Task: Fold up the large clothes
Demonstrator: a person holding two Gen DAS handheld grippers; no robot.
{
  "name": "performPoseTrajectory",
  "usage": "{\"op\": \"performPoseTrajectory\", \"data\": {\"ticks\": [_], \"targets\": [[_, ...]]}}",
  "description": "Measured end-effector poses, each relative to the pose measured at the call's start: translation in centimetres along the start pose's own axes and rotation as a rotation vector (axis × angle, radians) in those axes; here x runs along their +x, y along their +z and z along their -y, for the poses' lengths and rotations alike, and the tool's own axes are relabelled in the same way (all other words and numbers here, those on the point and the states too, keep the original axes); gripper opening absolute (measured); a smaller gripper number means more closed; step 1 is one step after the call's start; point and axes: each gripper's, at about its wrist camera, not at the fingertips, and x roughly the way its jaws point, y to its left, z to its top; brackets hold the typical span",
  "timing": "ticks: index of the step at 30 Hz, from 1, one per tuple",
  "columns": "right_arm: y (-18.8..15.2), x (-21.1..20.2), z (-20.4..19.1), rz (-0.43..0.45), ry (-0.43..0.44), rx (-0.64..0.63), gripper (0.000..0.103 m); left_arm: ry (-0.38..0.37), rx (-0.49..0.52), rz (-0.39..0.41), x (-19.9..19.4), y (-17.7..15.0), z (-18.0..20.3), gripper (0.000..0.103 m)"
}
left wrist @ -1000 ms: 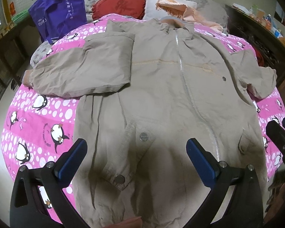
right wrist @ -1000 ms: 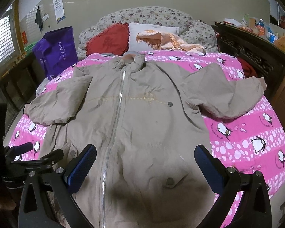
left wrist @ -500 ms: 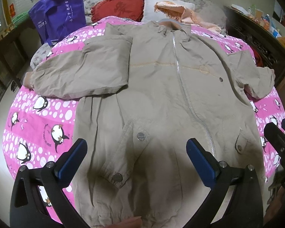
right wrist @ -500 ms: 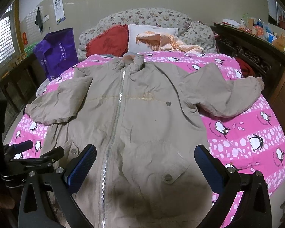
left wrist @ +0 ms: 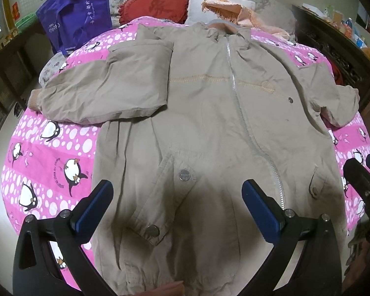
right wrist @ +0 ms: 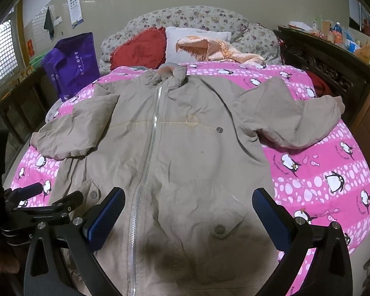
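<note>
Left wrist view: beige zipped cloth jacket (left wrist: 209, 128) flat on pink penguin-print bed (left wrist: 49, 148); both grippers' jaws apart, empty

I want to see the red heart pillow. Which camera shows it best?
The right wrist view: the red heart-shaped pillow sits squarely in view against the flowered headboard, its heart outline and frilled edge plain. The left wrist view shows the same pillow near the top edge, squashed by the fisheye lens.
</note>
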Motion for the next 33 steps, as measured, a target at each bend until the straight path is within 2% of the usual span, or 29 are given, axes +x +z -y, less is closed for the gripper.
{"op": "performPoseTrajectory", "data": {"ticks": [5, 8, 10, 15, 17, 20, 22, 24, 33], "targets": [[0.4, 1.0, 0.1, -0.005, -0.006, -0.003, 0.103, 0.018, 0.008, 0.002, 1.6, 1.0, -0.2, 0.103], [1.0, 3.5, 0.5, -0.028, -0.019, -0.006, 0.103, 0.007, 0.006, 0.034, 3.3, 2.3, -0.6, 0.103], [1.5, 5.9, 0.9, -0.035, -0.027, -0.005, 0.103, 0.029, 0.029, 0.065, 5.3, 3.2, -0.8, 0.103], [2.4, 12.2, 1.5, -0.095, -0.047, 0.007, 0.103, 0.044, -0.011, 0.028, 10.3, 4.3, -1.7, 0.103], [2.2, 13.8, 1.5, -0.104, -0.051, -0.002, 0.103, 0.026, -0.041, 0.005, 11.8, 4.0, -2.2, 0.103], [0.5, 16.0, 1.6, -0.141, -0.056, -0.013, 0.103, 0.009, -0.054, 0.087, 11.4, 2.9, -2.6, 0.103], [-0.7, 16.1, 2.5, -0.096, -0.002, 0.032, 0.102, 0.006, -0.055, 0.094, 11.3, 2.7, -2.7, 0.103], [-1.1, 16.1, 3.4, -0.086, 0.041, 0.073, 0.102, -0.003, -0.061, 0.095, 11.3, 2.6, -2.8, 0.103], [-1.3, 16.2, 3.4, -0.084, 0.04, 0.07, 0.102, -0.004, -0.066, 0.09, 11.6, 2.6, -2.8, 0.103]]}}
